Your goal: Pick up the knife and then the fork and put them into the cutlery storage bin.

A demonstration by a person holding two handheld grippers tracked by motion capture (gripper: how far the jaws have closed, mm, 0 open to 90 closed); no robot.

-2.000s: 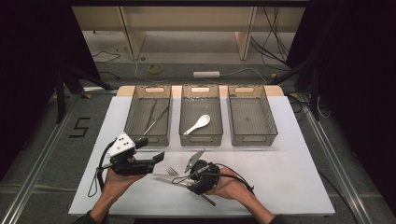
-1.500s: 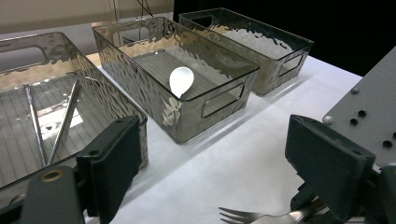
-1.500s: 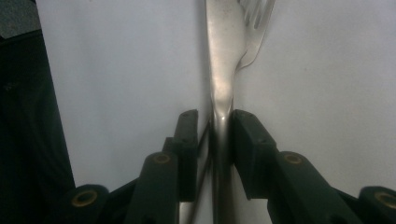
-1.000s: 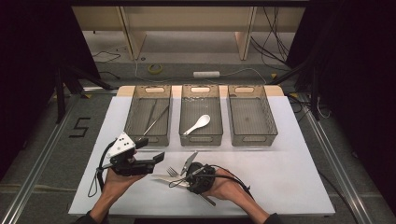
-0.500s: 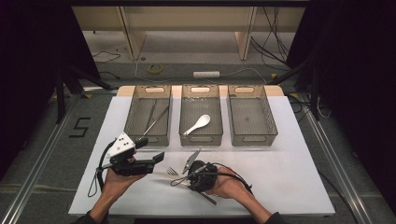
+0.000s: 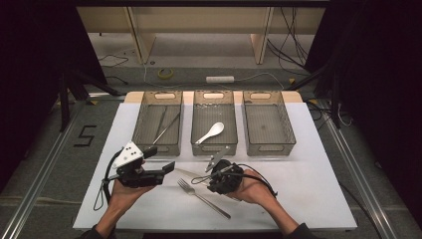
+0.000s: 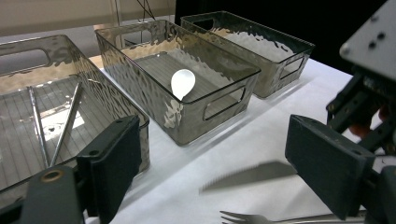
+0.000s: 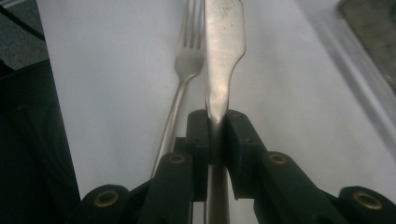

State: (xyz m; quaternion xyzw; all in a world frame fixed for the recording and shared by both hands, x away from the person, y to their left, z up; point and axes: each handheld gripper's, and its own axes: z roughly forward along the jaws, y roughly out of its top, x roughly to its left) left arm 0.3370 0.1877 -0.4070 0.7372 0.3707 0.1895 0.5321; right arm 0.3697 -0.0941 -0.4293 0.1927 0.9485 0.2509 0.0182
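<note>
A metal knife [image 6: 188,174] points left, its blade just above the white table. My right gripper [image 6: 206,178] is shut on it where blade meets handle, and the right gripper view shows the knife [image 8: 223,56] clamped in the right gripper [image 8: 215,119]. A fork [image 6: 204,199] lies on the table beside it, the fork [image 8: 187,70] left of the blade. My left gripper [image 6: 166,172] hovers open at the left, jaws toward the knife. In the left gripper view the knife [image 7: 252,175] and fork [image 7: 261,217] lie beyond the left gripper [image 7: 219,163].
Three clear trays stand in a row behind. The left tray [image 6: 157,148] holds two thin metal sticks [image 7: 65,121]. A white spoon [image 6: 210,132] lies in the middle tray [image 6: 214,149]. The right tray [image 6: 271,148] has nothing in it. The table's front edge is near the person's forearms.
My right gripper, still shut on the knife, has shifted slightly right and toward the trays. The left gripper and the fork have stayed put.
</note>
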